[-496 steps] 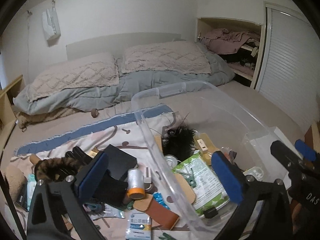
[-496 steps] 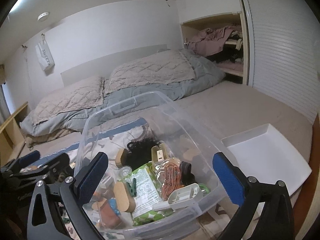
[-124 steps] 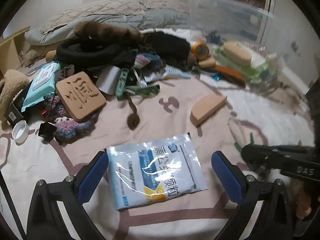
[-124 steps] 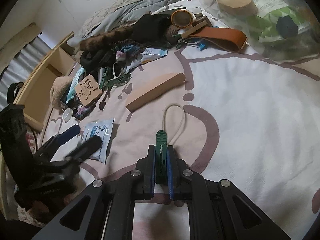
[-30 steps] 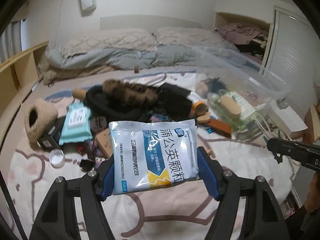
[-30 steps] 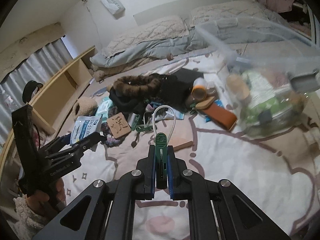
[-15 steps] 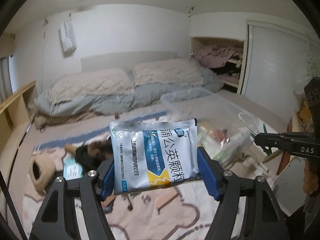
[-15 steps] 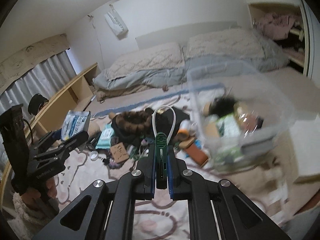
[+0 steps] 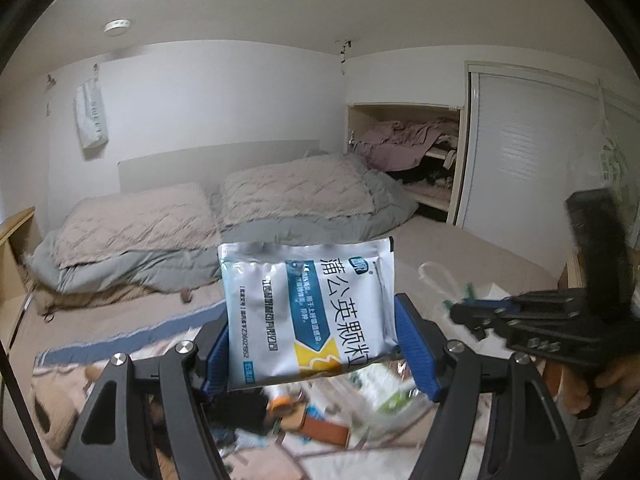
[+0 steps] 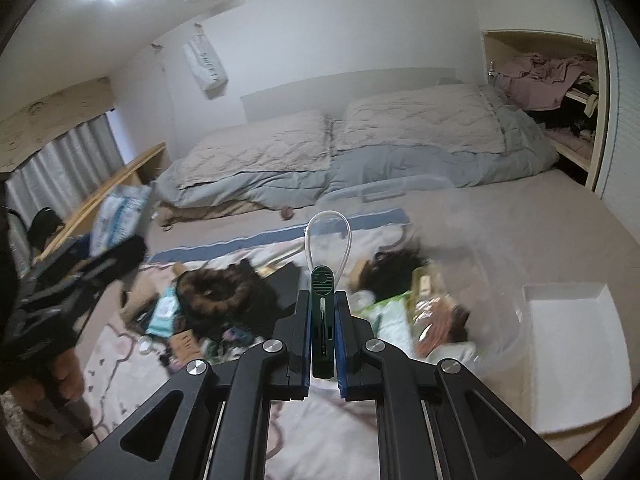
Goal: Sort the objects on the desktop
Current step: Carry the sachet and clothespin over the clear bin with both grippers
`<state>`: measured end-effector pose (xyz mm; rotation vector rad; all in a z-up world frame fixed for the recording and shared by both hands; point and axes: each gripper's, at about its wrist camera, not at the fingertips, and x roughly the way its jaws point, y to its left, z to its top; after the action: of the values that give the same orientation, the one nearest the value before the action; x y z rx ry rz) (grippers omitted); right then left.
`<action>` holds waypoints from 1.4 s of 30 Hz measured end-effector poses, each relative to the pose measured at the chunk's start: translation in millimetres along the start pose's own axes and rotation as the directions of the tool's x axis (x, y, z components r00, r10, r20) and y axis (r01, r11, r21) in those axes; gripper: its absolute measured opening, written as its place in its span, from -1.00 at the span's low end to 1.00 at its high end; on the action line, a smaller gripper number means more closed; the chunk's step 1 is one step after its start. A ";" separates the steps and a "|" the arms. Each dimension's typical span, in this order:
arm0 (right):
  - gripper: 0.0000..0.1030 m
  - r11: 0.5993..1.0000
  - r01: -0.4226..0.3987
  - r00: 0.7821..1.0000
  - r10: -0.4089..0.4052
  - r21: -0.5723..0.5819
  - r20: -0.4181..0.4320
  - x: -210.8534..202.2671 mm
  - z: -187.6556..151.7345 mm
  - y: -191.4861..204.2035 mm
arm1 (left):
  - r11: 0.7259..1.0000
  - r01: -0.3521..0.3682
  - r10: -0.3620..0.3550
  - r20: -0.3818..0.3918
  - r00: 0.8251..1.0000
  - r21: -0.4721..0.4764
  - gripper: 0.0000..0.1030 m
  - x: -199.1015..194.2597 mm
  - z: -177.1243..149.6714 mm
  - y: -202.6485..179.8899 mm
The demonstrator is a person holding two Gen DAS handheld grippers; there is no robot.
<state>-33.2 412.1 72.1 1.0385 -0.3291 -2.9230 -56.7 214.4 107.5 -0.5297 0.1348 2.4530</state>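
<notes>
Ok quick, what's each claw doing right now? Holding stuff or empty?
Left gripper: closed on the white and blue packet, held off the bed.
Right gripper: shut on the green clip with its white loop.

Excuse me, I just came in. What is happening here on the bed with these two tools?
A person is sorting loose things on a bed, with a gripper in each hand. The left gripper is clamped on a white and blue packet, held up in the air. The right gripper is shut on a green clip with a white loop. Below them are a pile of clutter and a clear plastic bin that already holds several things.
</notes>
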 end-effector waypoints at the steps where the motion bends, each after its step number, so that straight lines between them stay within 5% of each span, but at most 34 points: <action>1: -0.80 1.000 0.007 1.000 -0.007 0.008 -0.008 8.9 6.7 -8.9 | 1.000 0.004 -0.004 0.004 1.000 0.005 0.40 6.4 5.5 -2.4; 12: -0.80 0.993 0.114 0.982 -0.115 -0.019 -0.150 109.1 67.4 -80.1 | 0.999 0.036 -0.036 -0.025 0.999 -0.003 0.40 96.0 15.6 -5.5; 26: -0.80 0.964 0.233 0.913 -0.263 -0.132 -0.313 254.1 93.5 -113.4 | 0.999 -0.011 0.005 -0.128 0.992 -0.042 0.40 157.0 -28.3 23.0; 33: -0.80 0.957 0.250 0.912 -0.283 -0.145 -0.297 274.5 102.6 -121.8 | 0.997 -0.031 0.022 -0.139 0.990 -0.065 0.41 163.2 -32.5 33.0; 42: -0.80 0.986 0.150 0.965 -0.163 -0.076 -0.206 235.3 108.4 -109.9 | 0.997 -0.039 0.028 -0.155 0.987 -0.064 0.41 166.6 -33.5 37.9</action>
<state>-278.7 518.7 -14.7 1.4127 -0.1579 -2.8952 -189.2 268.8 8.5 -0.7532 0.1260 2.4546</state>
